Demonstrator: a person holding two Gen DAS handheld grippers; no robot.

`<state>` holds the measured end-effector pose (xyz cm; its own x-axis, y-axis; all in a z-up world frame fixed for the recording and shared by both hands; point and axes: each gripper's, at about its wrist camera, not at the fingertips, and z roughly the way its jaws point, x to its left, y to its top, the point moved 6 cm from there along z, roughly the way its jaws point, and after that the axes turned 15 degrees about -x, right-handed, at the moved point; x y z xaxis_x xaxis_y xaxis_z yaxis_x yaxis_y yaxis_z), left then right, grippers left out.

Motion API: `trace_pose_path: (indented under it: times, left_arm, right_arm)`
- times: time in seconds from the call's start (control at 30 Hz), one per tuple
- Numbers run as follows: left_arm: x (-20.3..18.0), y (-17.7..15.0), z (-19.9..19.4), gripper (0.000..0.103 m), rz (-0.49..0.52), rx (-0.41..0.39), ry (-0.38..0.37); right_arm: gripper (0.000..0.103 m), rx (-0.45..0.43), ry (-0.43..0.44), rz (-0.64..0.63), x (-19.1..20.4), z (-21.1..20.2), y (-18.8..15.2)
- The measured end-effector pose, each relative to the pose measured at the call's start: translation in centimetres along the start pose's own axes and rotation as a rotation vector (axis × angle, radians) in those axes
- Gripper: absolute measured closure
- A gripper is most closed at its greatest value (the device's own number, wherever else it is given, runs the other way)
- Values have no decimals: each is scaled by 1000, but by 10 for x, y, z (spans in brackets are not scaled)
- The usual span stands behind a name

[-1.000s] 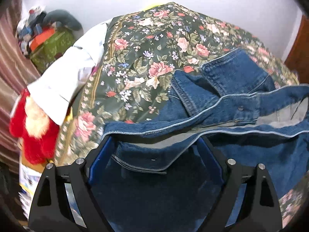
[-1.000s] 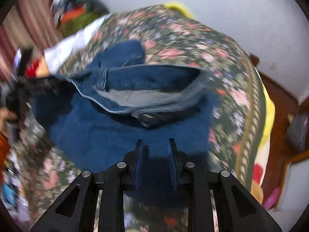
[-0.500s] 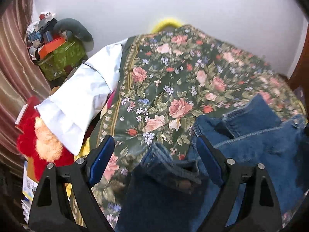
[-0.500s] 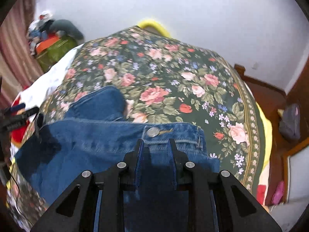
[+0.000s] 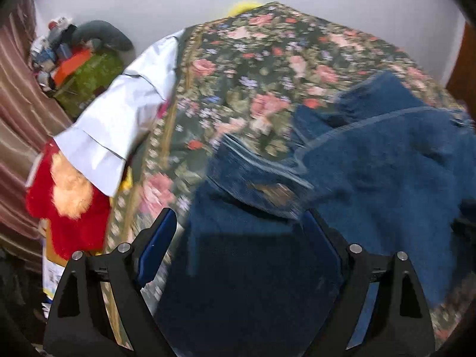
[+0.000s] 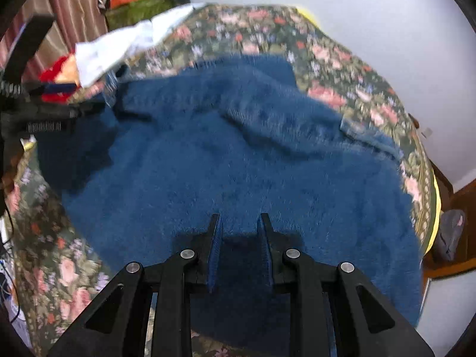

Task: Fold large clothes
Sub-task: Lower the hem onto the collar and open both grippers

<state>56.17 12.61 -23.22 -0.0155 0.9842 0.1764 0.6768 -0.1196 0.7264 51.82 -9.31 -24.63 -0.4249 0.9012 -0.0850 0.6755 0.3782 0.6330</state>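
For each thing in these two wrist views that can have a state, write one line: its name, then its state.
jeans: spread over the bedspread, rumpled, waistband edge turned over at one side.
floral bedspread: laid out, partly covered by the jeans.
white cloth: draped off the bed's edge.
left gripper: open wide over the jeans.
right gripper: nearly shut; whether it pinches denim is unclear.
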Motion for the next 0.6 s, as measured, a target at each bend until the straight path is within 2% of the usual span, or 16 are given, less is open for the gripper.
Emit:
trace_pose_path:
  times: [0.07,0.17,0.2,0.27,0.3,0.33,0.37,0.47,0.53,0.57,0.6]
  left_arm:
    - [11,2,17,15,-19,16,25]
    - [40,-3,50,15,-99,63,154]
    - [49,-8,60,15,-142,91,173]
    - [58,-18,65,15,-245,104,142]
    - [60,-21,59,17,-284,81,141]
    - [58,-22,54,18,-282,63,140]
    - [53,-21,43,19,-238,38,127]
    - [35,-18,6,19,-113,-35,92]
    - [21,-16,-15,19,-58,-69,52]
    - [12,-19,-29,19,-33,-81,5]
    - [6,-22,-36,19,-21,-83,-20]
  right_arm:
    - [83,-5,7,13,-6,2,-4]
    - [83,-29,-9,52,-19,-1,1]
    - [83,-31,-7,62,-21,-2,3]
    - [83,-41,7,75,-21,-5,8]
    - [83,-50,14,72,-19,-6,10]
    - [83,-57,19,61,-15,-7,11]
    - [83,-58,17,40,-11,-7,11]
    - [83,-13,-48,-48,2,7,3]
    - [83,-34,-97,-103,8,10,-2]
    - [79,-47,-116,-118,10,10,-2]
    - [64,-56,-169,-137,9,9,-2]
